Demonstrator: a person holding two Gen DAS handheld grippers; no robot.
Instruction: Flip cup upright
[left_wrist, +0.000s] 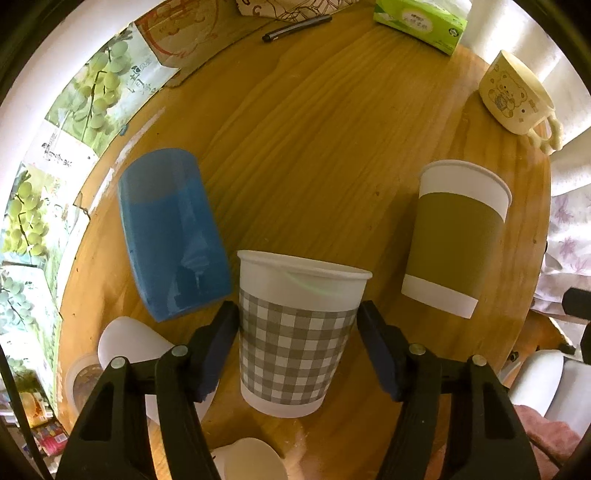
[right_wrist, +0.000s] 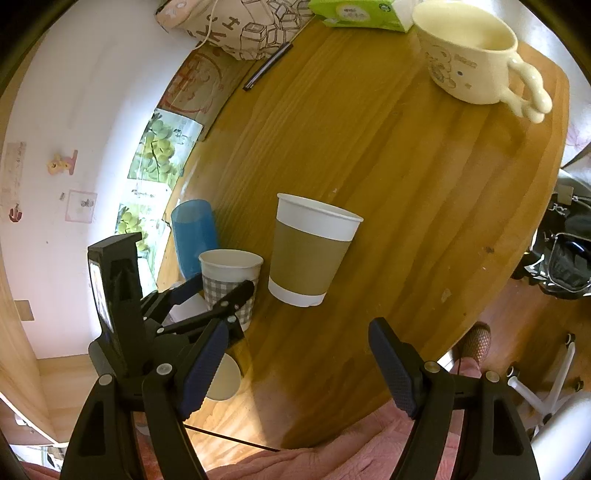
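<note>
Checked cup (left_wrist: 295, 332), lower centre of frame, stands rim-up on the table (left_wrist: 314, 129), bracketed by the left gripper (left_wrist: 297, 350), contact unclear. Right gripper (right_wrist: 297, 369) gapes empty. A hasty withdrawal could topple it against the blue cup (left_wrist: 173, 232).

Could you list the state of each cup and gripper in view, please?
Checked cup: upright, between the left gripper jaws.
Brown-sleeved cup: upright, free.
Blue cup: upside down.
Cream mug: upright, empty.
Right gripper: open, holding nothing.
</note>
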